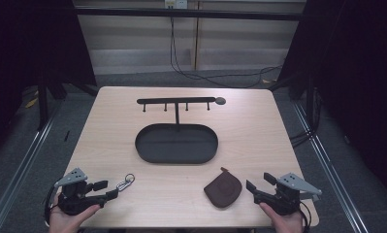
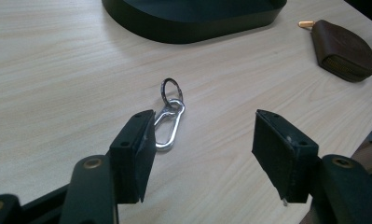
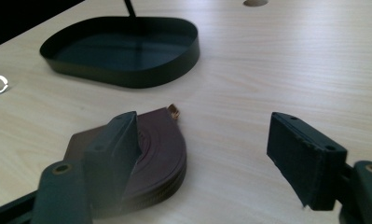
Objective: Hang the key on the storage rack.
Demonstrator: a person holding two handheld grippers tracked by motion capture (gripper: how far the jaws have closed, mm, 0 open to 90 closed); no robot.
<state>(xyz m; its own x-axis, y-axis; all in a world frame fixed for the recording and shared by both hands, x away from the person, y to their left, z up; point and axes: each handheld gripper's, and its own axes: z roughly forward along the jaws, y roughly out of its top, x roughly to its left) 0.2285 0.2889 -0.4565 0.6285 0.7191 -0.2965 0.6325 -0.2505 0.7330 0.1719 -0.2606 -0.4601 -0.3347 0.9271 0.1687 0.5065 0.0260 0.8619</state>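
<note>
A black oval tray [image 1: 176, 143] with a low upright wall sits at the middle of the pale wooden table [image 1: 259, 126], and from its far rim rises a thin post carrying a hook bar [image 1: 175, 101] with four small pegs. Nearer the person than the tray and off to its left lies a key ring [image 1: 125, 183]: a silver carabiner clip lying flat on the wood, with a darker round split ring threaded through its far end and standing partly on edge. The left gripper [image 1: 105, 190] sits just beside it, jaws spread wide with nothing between them; in the left gripper view the clip [image 2: 167, 126] lies partly behind one jaw, and whether they touch I cannot tell. On the near side of the tray and to its right lies a brown leather pouch [image 1: 223, 190], rounded like a fan, with stitched layered edges and a small brass-coloured tab at its corner. The right gripper [image 1: 257, 187] is just to the pouch's right, jaws also wide apart and empty; in the right gripper view the pouch [image 3: 160, 144] lies behind one jaw.
</note>
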